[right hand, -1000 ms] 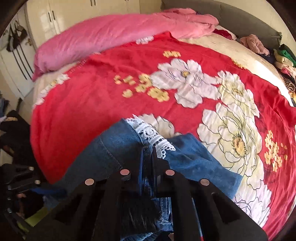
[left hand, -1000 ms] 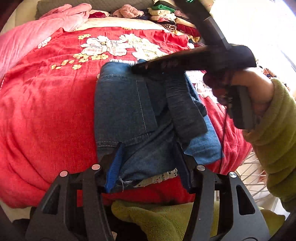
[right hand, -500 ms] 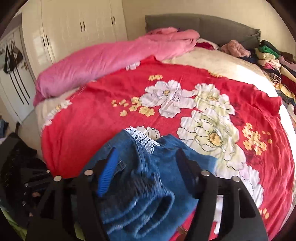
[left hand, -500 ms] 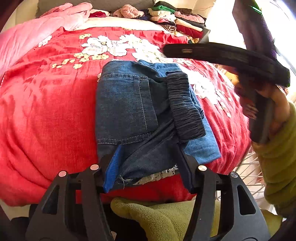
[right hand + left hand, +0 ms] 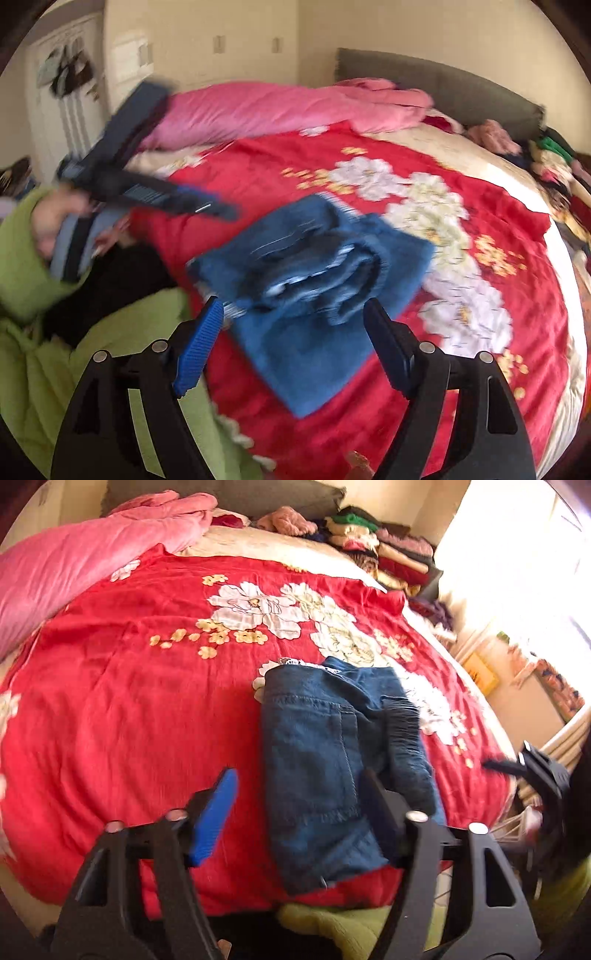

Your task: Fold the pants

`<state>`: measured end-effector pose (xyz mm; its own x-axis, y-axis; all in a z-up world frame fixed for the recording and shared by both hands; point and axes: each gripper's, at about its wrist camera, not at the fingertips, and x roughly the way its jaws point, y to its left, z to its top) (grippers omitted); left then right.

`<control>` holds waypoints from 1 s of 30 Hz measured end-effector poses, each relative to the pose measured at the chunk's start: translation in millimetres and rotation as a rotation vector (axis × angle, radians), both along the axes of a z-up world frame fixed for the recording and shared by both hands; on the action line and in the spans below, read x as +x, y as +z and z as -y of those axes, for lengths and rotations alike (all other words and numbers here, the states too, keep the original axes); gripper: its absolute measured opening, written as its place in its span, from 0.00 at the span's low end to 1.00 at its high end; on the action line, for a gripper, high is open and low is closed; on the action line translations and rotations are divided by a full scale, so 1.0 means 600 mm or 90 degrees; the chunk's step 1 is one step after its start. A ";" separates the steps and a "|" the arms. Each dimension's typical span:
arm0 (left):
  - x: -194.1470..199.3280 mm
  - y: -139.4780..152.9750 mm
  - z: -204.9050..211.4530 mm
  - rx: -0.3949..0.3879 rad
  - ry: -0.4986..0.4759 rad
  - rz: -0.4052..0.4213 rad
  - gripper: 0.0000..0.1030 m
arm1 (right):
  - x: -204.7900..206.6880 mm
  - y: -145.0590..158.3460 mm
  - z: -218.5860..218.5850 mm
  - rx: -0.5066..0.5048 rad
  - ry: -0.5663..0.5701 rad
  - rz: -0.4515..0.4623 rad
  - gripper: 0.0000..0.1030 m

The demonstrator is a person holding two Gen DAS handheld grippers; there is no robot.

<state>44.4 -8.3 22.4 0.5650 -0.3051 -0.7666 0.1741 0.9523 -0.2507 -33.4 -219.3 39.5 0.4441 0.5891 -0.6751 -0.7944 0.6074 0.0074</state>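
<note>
The blue denim pants lie folded into a compact bundle on the red flowered bedspread, near the bed's front edge. They also show, blurred, in the right wrist view. My left gripper is open and empty, held above the bundle's near end without touching it. My right gripper is open and empty, raised off the bed near the bundle's right side. The left gripper shows in the right wrist view, held in a hand with a green sleeve.
A pink duvet lies along the bed's far left. Stacked folded clothes sit at the far right by the grey headboard. White wardrobe doors stand beyond the bed. A green fleece garment is at the near edge.
The right gripper opened, let go of the pants and pulled back off the bed. The left gripper lifted up and back from the bundle's near edge. The pants stay folded in place.
</note>
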 end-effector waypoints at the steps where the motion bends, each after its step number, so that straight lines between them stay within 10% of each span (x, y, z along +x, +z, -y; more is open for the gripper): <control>1: 0.012 -0.002 0.008 0.005 -0.012 -0.008 0.45 | -0.011 -0.005 -0.016 -0.010 0.028 0.004 0.60; 14: 0.102 -0.050 0.043 0.057 -0.047 -0.077 0.45 | 0.013 -0.067 -0.168 -0.138 0.159 0.088 0.36; 18: 0.107 -0.056 0.042 0.057 -0.046 -0.082 0.45 | 0.017 -0.065 -0.151 -0.100 0.201 0.002 0.06; 30: 0.101 -0.060 0.046 0.053 -0.035 -0.057 0.48 | -0.003 -0.098 -0.120 -0.080 0.169 -0.030 0.18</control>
<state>105.1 -35.9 -13.4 0.4780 -0.2666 -0.8370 0.2072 0.9602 -0.1875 -35.4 -147.5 -19.2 0.2517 0.5917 -0.7659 -0.9264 0.3763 -0.0137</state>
